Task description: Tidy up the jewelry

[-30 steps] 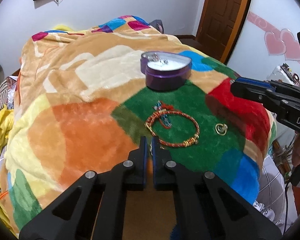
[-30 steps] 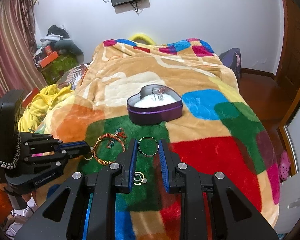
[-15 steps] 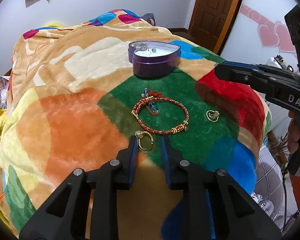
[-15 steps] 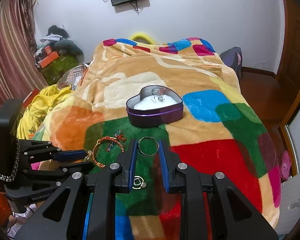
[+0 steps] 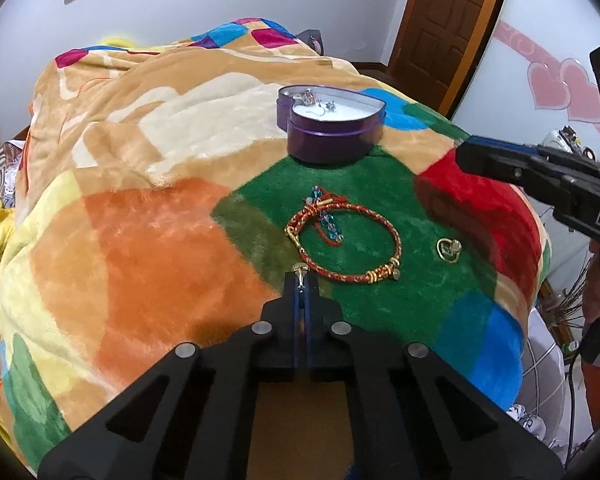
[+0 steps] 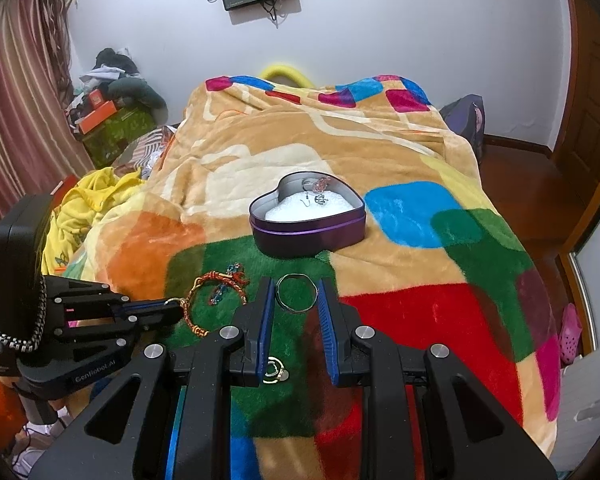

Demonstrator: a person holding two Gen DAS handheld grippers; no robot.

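1. Blanket [image 5: 140, 240], plush with coloured patches, covers the bed; all the jewelry lies on or near its green patch.
2. Left gripper [image 5: 300, 280] sits at the near edge of the green patch; its jaws have just been closing and are now clamped tight on a small gold ring [image 5: 299, 267], of which only the top pokes out beyond the fingertips; the ring sits just beside the near arc of the bracelet, and whether they touch I cannot tell.
3. Red braided bracelet [image 5: 342, 277] lies flat on the green as an open loop, gold beads on its near right side; a short strand of blue beads [image 5: 332, 228] lies across its far left part.
4. Purple heart-shaped tin [image 5: 332, 136] stands open beyond the bracelet, at the far edge of the green; a few small silver pieces [image 5: 320, 102] rest on its white lining toward the back.
5. Gold pendant [image 5: 449, 249] lies alone on the green, right of the bracelet and apart from it.
6. Right gripper [image 6: 296, 300] reaches in from the right; it clasps a thin silver hoop [image 6: 295, 275] between its blue pads, the hoop lying roughly flat across the gap, above the green and red patches; in its own view the tin is straight ahead and the pendant shows below its fingers.
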